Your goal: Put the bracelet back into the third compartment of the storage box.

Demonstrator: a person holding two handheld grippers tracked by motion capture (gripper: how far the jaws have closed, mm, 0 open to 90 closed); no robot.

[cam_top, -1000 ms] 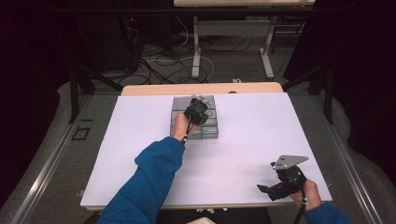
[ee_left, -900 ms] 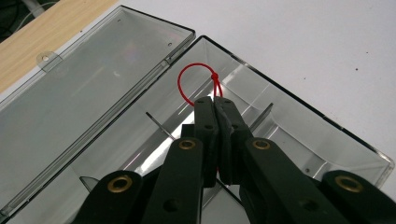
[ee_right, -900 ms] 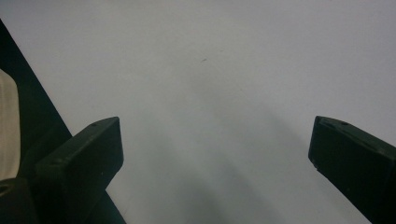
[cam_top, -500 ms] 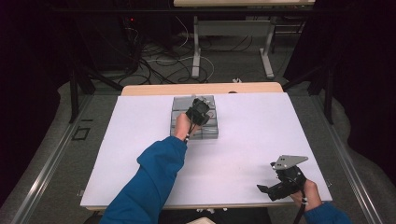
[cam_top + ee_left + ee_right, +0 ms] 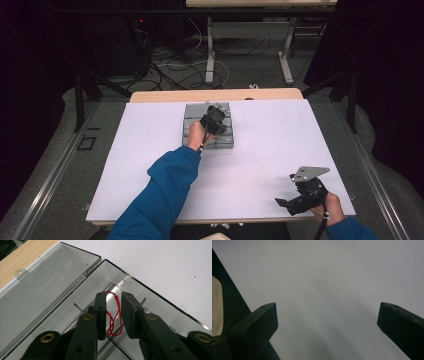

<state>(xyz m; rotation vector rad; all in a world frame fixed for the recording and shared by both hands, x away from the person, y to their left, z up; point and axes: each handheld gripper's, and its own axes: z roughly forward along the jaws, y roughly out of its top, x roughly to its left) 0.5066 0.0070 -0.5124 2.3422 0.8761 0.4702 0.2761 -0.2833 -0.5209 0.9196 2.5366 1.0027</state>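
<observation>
Item: left gripper (image 5: 113, 312), black two-jaw tool, jaws parted by a narrow gap and not clenched, poised inside the open smoky transparent plastic case (image 5: 130, 285). Between the jaws lies a thin red looped string (image 5: 115, 315), resting in a compartment of the case near its far corner; the string looks loose on the case floor rather than pinched, though whether either pad touches it cannot be settled from this angle. Adjoining: the case's hinged clear lid (image 5: 47, 287), folded flat open on the far side, a small hang tab at its edge over the pale wooden table edge (image 5: 22, 255). In the high view the left gripper (image 5: 214, 120) sits over the grey case (image 5: 192, 132) at the back centre of the white table cover (image 5: 260, 150), a blue sleeve (image 5: 162, 187) leading to it. Right gripper (image 5: 327, 322): jaws wide apart, holding nothing, over bare white cover; in the high view it (image 5: 300, 197) rests at the near right corner, well apart from the case. Progress, as judged: case opened, string within the case; either a grasp or a release is in hand, and the lid is left to close.
</observation>
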